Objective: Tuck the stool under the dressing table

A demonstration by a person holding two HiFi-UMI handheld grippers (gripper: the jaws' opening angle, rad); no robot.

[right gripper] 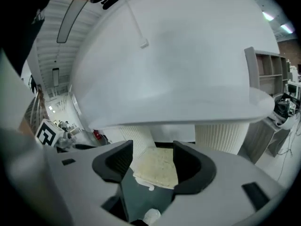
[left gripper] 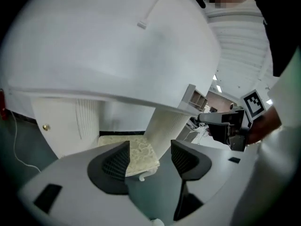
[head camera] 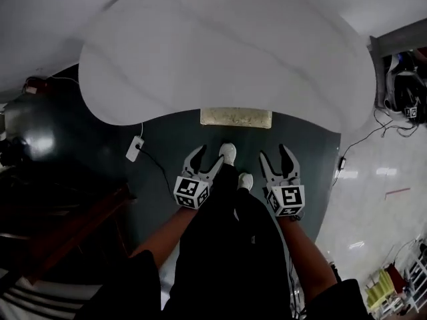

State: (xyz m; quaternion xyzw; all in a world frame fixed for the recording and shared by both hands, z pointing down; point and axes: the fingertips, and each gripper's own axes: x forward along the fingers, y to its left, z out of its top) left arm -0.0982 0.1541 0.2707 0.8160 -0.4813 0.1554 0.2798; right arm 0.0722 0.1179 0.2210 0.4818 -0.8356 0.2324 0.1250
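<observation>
A: Far left, head view?
B: Dark wooden furniture [head camera: 67, 225] on the dark floor [head camera: 167, 129]. Nearer the middle, a white plug block [head camera: 135, 148] with a cable trailing from it.

A: Left gripper?
B: Left gripper [head camera: 209, 156] is held low in front of the person, pointing toward the dressing table [head camera: 227, 52]. Jaws stand wide apart. Nothing is clamped; its own view shows only the cushion in the distance through the gap.

A: The stool?
B: Stool [head camera: 235, 117] sits under the table's white top. From above, only a narrow strip of its cream, patterned seat shows past the table's front edge. In the right gripper view the seat lies below the top between two fluted white legs [right gripper: 221, 135]. In the left gripper view a white panel with a small knob [left gripper: 45, 126] stands to the seat's left.

A: Contact with either gripper?
B: None. Both are apart from the seat, with floor between.

A: Between the grippers?
B: The person's pale shoes [head camera: 228, 153], toes toward the stool.

A: Right gripper?
B: Right gripper [head camera: 275, 153] is level with the left one, jaws spread wide, holding nothing.
</observation>
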